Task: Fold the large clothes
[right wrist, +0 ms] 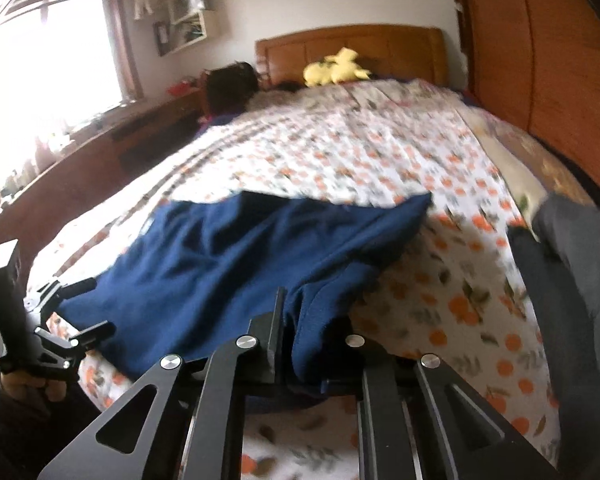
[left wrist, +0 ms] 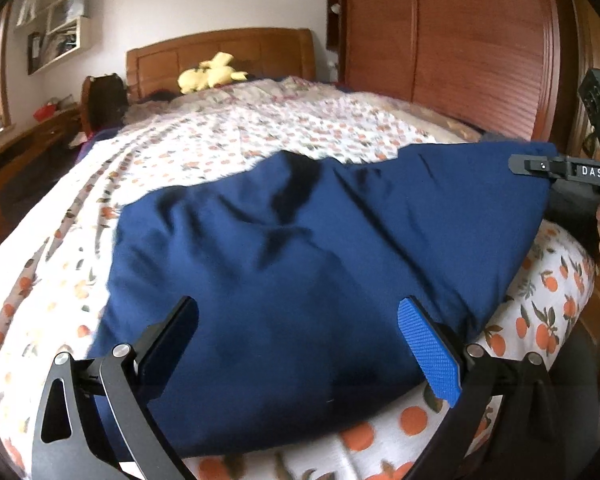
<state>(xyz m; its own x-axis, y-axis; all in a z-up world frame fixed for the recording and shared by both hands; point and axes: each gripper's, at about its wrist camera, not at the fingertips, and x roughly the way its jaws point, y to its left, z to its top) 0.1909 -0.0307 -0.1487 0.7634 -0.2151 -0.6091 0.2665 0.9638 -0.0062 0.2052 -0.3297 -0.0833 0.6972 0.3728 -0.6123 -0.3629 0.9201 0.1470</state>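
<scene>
A large navy blue garment (left wrist: 300, 260) lies folded on the bed's orange-print quilt (left wrist: 220, 140). My left gripper (left wrist: 296, 344) is open, its fingers wide apart just above the garment's near edge, holding nothing. In the right wrist view my right gripper (right wrist: 312, 344) is shut on a bunched edge of the navy garment (right wrist: 228, 264), which hangs between its fingers. The right gripper also shows at the right edge of the left wrist view (left wrist: 572, 172), at the garment's far right corner. The left gripper shows at the left of the right wrist view (right wrist: 76, 312).
A yellow plush toy (left wrist: 210, 72) sits by the wooden headboard (left wrist: 220, 54). A wooden wardrobe (left wrist: 460, 40) stands to the right of the bed. A low wooden cabinet (right wrist: 100, 152) runs under the window on the left. Grey fabric (right wrist: 572, 260) lies at the bed's right edge.
</scene>
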